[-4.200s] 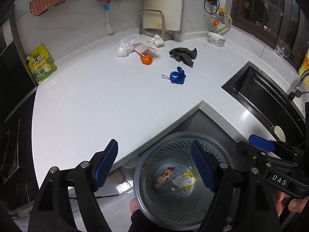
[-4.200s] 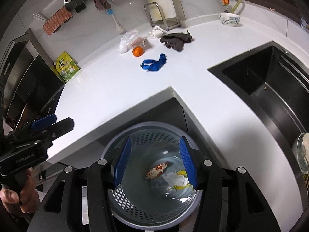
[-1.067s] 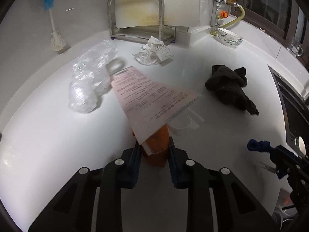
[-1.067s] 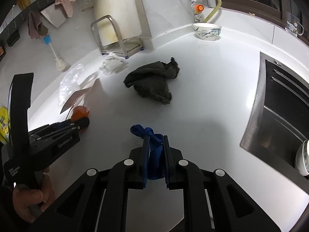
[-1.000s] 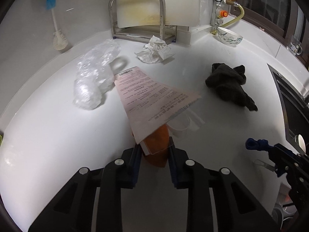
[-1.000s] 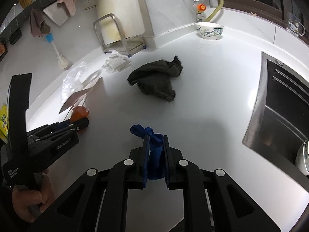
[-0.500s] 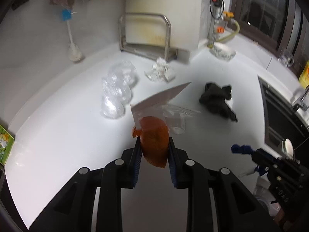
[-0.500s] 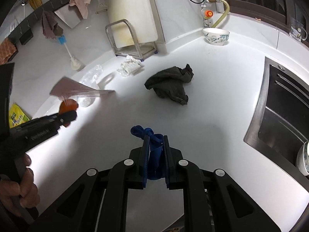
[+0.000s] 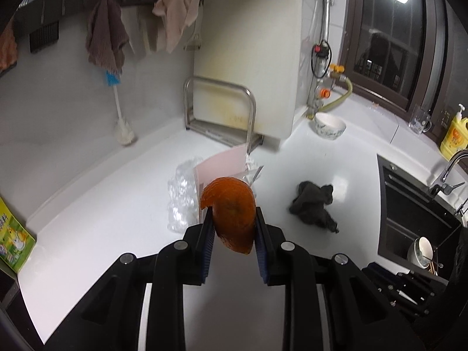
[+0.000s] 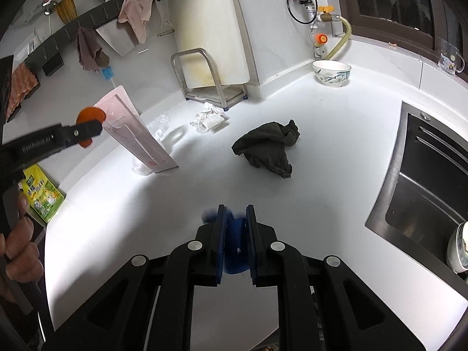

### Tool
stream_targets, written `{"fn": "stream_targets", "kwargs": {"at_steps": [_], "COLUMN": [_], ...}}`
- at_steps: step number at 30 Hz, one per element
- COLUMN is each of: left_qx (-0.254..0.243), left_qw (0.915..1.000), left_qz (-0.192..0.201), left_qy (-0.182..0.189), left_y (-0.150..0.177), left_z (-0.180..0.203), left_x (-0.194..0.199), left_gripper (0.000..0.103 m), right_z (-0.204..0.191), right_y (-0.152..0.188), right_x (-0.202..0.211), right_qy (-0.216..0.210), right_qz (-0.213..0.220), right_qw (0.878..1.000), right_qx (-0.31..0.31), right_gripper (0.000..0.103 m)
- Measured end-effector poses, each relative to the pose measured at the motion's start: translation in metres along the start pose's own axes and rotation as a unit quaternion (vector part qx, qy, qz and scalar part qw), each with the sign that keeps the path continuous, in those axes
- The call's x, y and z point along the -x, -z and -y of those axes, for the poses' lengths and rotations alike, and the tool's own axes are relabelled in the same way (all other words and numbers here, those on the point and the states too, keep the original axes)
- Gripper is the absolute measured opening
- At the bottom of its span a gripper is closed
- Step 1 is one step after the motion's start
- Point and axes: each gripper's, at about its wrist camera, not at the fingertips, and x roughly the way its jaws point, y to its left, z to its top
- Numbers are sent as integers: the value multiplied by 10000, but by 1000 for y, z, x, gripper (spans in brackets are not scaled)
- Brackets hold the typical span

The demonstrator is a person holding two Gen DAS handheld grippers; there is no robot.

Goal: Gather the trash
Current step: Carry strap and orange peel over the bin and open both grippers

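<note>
Above the white tabletop (image 10: 336, 152), an orange peel (image 9: 232, 213) is clamped between the pads of the left hand-held gripper (image 9: 232, 228), and a pink sheet in a clear sleeve (image 10: 134, 128) is seen beside the peel, hanging slanted away from it; whether it is pinched too cannot be told. In the right wrist view this gripper is seen raised at the left edge, gripped by a hand (image 10: 20, 251). The right hand-held gripper (image 10: 235, 234) is closed narrowly on a crumpled blue item (image 10: 234, 248), which is held clear of the surface. On the tabletop are left a clear plastic bag (image 9: 181, 201), a crumpled white paper (image 10: 209, 120) near the foot of a metal rack (image 10: 204, 76), and a dark cloth (image 10: 269, 149) lying well apart from both. A patterned bowl (image 10: 332, 73) is placed in the far corner, and a sink (image 10: 424, 181) is set in at the right.
</note>
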Motion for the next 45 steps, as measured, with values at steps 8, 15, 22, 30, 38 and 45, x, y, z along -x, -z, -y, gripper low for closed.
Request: {"fn": "stream_targets", "kwargs": {"at_steps": [8, 15, 22, 30, 38, 45], "left_qx": [-10, 36, 157, 236, 271, 299], "left_qw": [9998, 10000, 9998, 9990, 9980, 9974], "left_qz": [195, 80, -141, -363, -524, -612], "left_qy": [45, 19, -19, -118, -221, -252], "left_y": [-10, 4, 31, 63, 87, 97], "left_z": [3, 7, 12, 18, 23, 25], "left_x": [20, 33, 43, 49, 52, 52], "left_gripper": [25, 25, 25, 25, 25, 25], "right_z": [0, 4, 18, 36, 50, 50], "right_y": [-3, 0, 23, 49, 48, 45], "right_x": [11, 26, 29, 10, -5, -22], "right_qy": [-30, -102, -110, -112, -105, -152], "right_qz": [133, 179, -94, -440, -480, -586], "right_qw": [9999, 9998, 9999, 9987, 9970, 9954], "right_qx": [-7, 4, 51, 247, 598, 739], "right_gripper": [13, 13, 13, 13, 44, 45]}}
